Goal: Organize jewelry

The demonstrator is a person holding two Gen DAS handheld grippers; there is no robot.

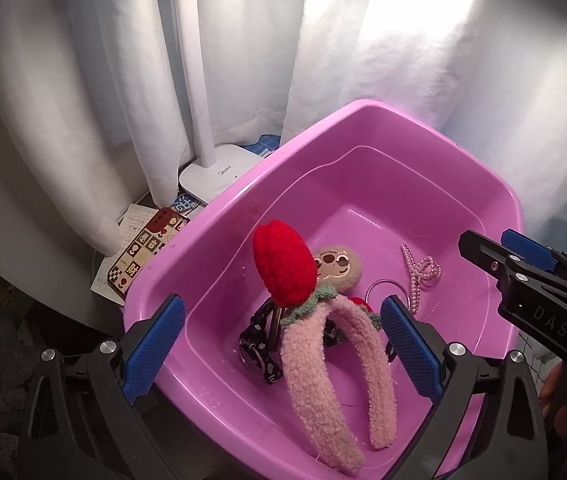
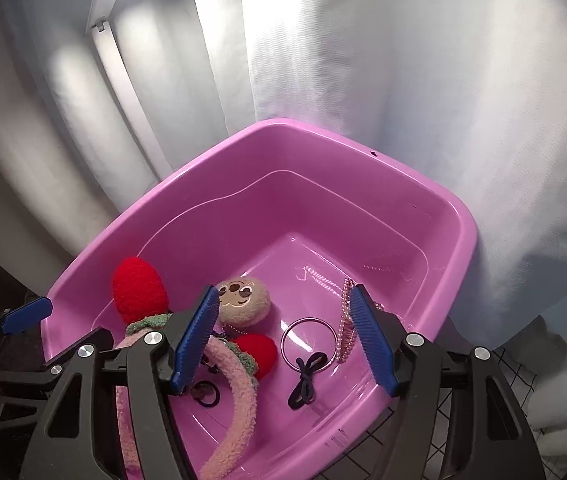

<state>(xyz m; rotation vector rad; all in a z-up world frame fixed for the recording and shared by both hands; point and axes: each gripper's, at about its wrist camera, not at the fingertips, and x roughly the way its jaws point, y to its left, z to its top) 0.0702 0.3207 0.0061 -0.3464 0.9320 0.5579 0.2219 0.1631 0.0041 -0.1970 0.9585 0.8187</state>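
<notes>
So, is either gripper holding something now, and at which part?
Nothing is held. The left gripper and right gripper are both open above the pink basin; the headband lies inside, untouched.

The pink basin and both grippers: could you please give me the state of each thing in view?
Pink basin: upright, holding accessories.
Fuzzy headband: in the basin, arched ends down.
Metal ring: flat on the floor.
Pearl hair clip: lying loose.
Left gripper: jaws open.
Right gripper: jaws open.
</notes>
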